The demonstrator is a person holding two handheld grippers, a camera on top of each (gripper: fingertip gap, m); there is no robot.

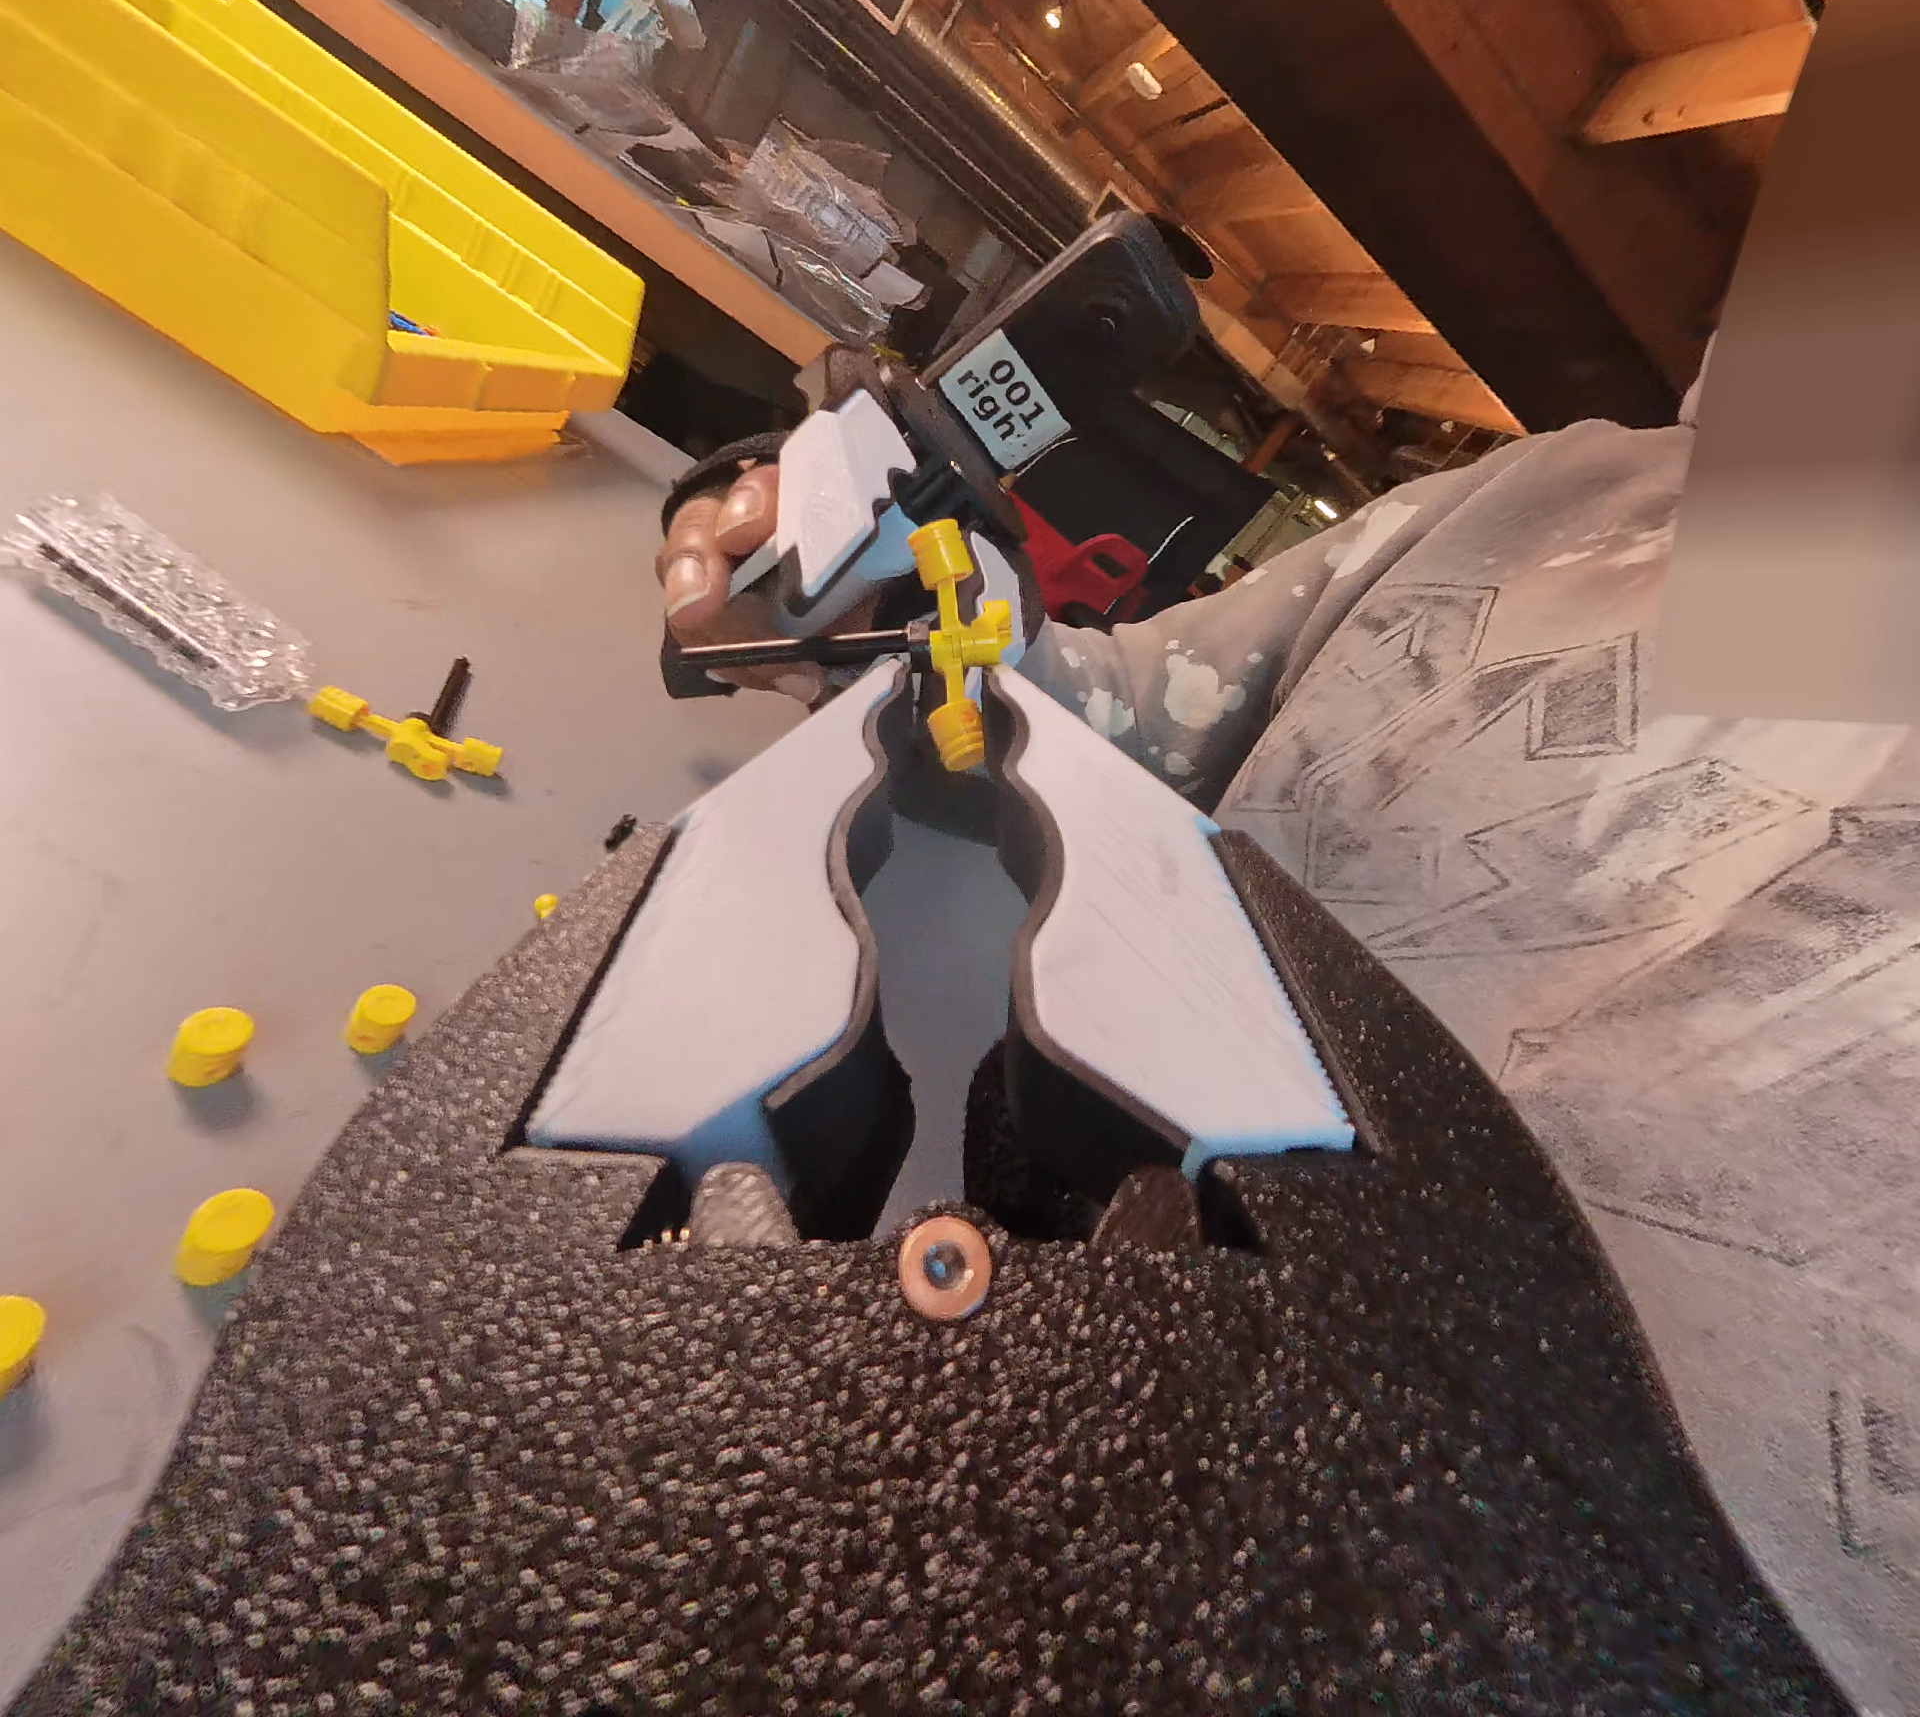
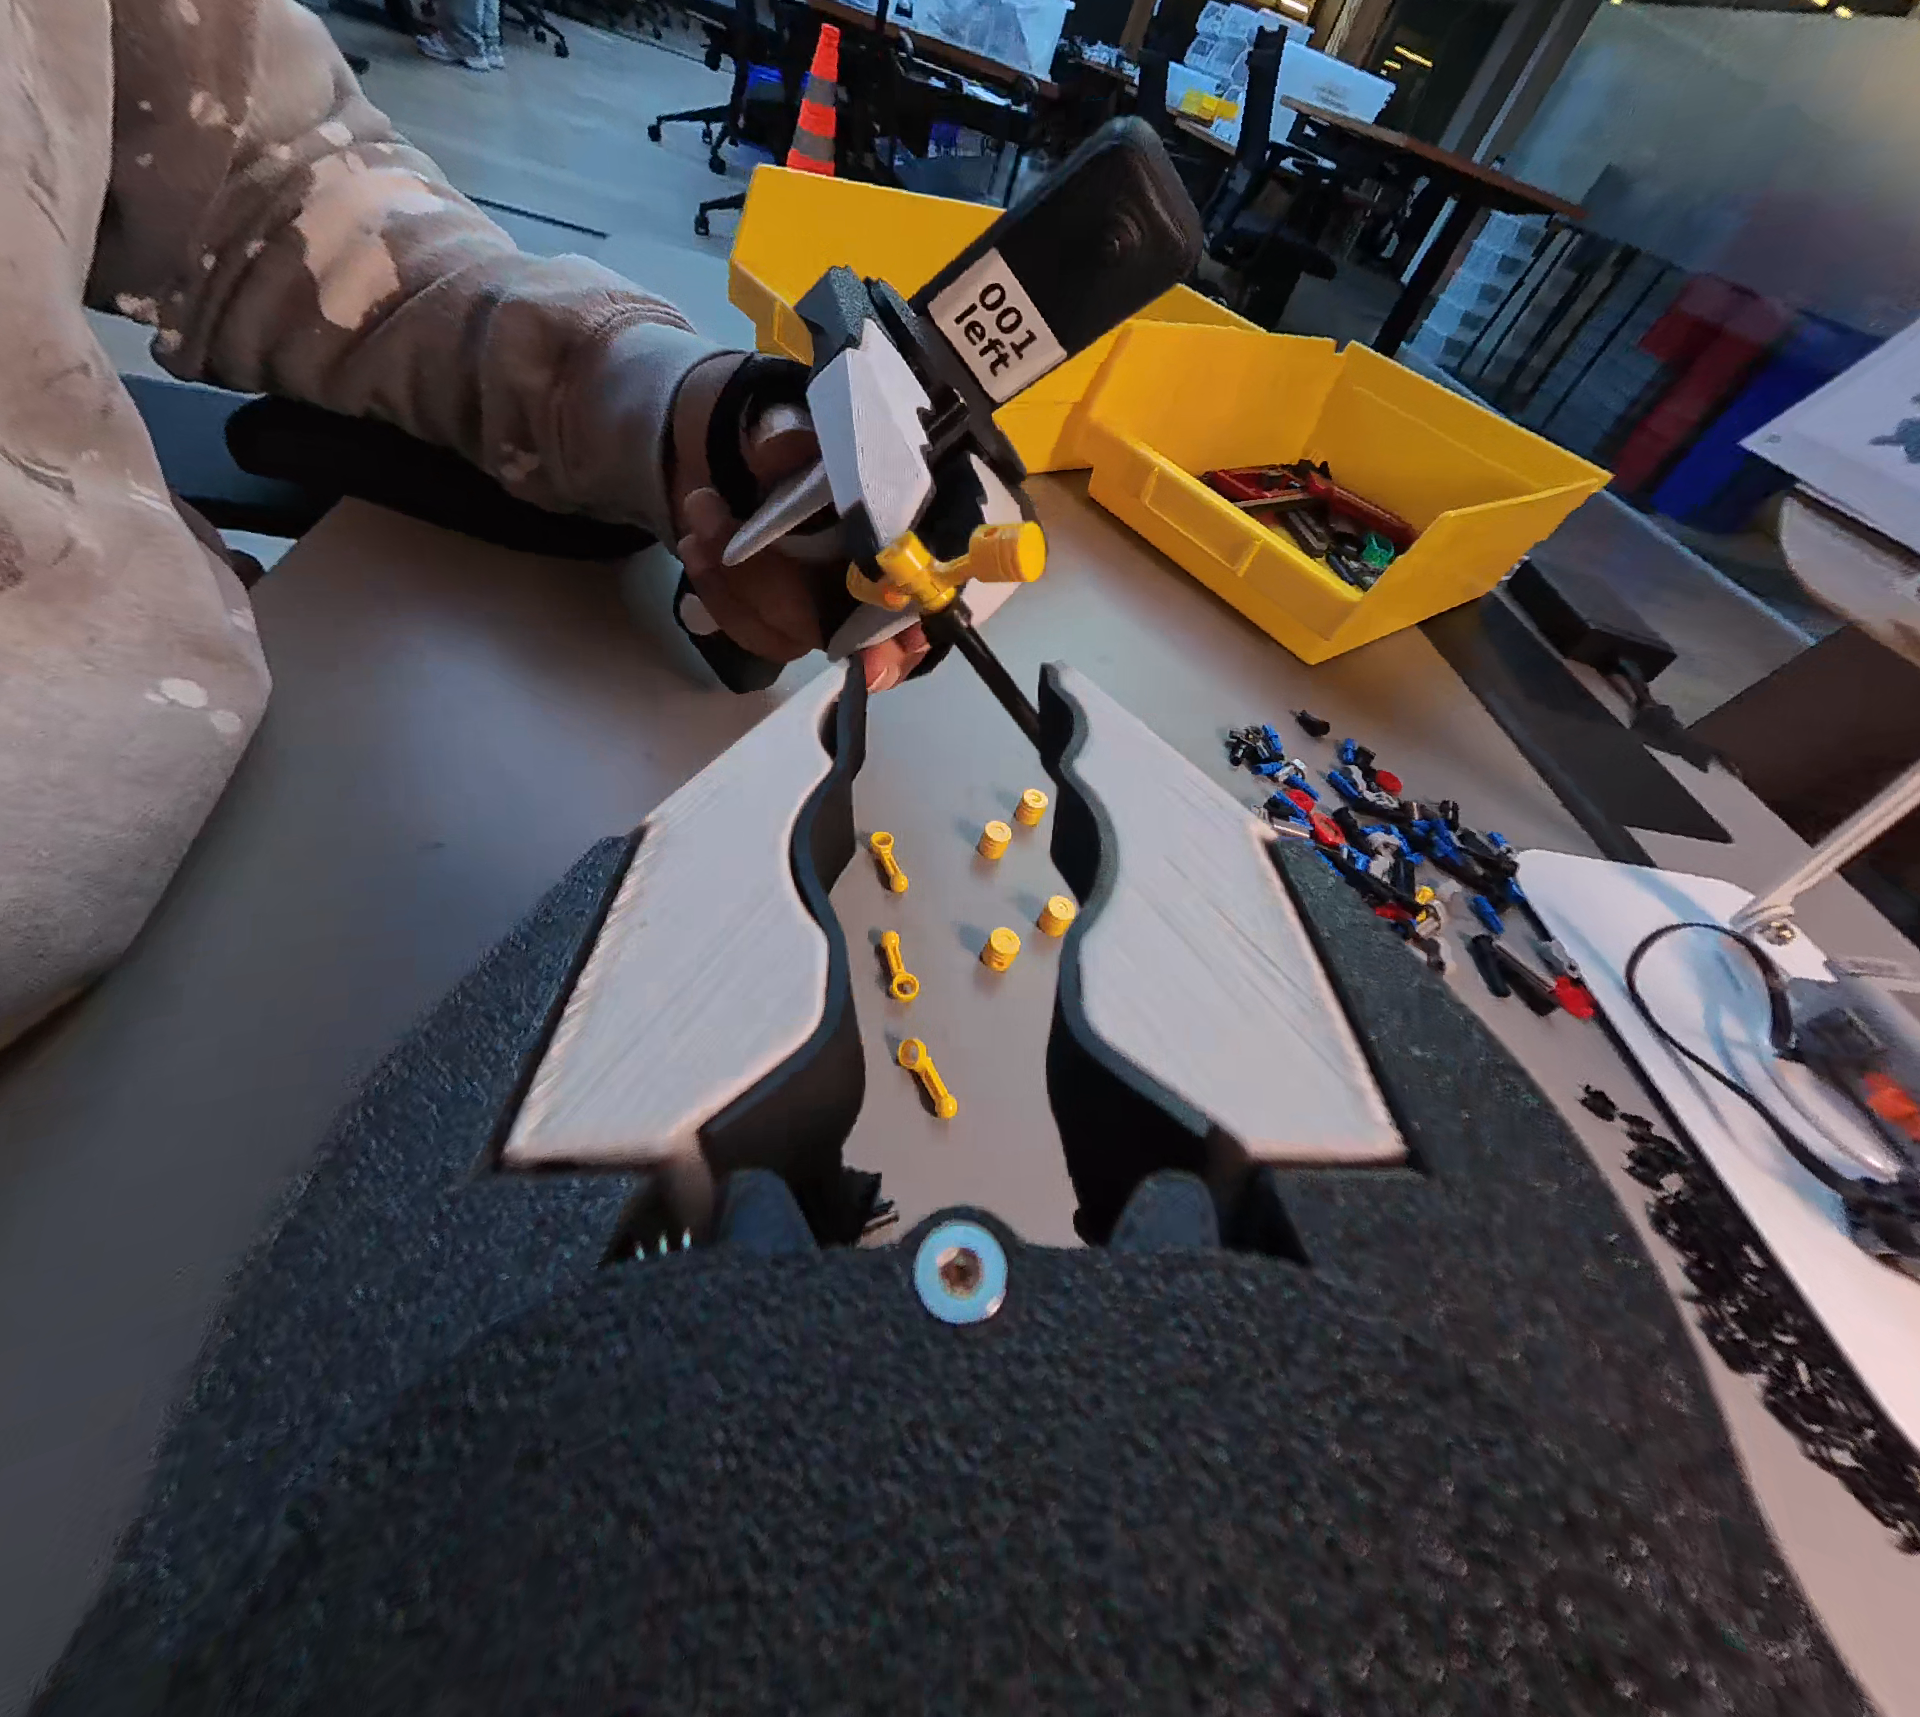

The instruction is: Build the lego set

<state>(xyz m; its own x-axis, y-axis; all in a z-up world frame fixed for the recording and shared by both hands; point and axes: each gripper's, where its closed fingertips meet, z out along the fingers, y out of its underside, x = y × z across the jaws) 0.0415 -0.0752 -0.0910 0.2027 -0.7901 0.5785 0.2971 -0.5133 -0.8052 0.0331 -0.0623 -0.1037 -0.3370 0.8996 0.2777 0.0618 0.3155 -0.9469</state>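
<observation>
My left gripper (image 1: 943,680) is shut on a small yellow piston assembly (image 1: 961,644), a cross-shaped connector with a yellow cylinder at each end, and holds it above the grey table (image 1: 260,836). A black axle (image 1: 800,649) sticks out of the connector toward my right gripper (image 1: 883,555). In the right wrist view the left gripper (image 2: 883,592) holds the assembly (image 2: 925,576), and the axle (image 2: 992,680) slants down to the inner tip of the right finger of my right gripper (image 2: 951,691). The right gripper's jaws stand apart.
Loose yellow cylinders (image 2: 994,838) and yellow rods (image 2: 891,862) lie on the table under the right gripper. A second yellow assembly (image 1: 416,737) and a bubble-wrap bag (image 1: 156,597) lie left. Yellow bins (image 2: 1340,462), a pile of small coloured parts (image 2: 1382,826) and a white lamp base (image 2: 1662,992) stand right. Less than 4 cm separates the two grippers' tips.
</observation>
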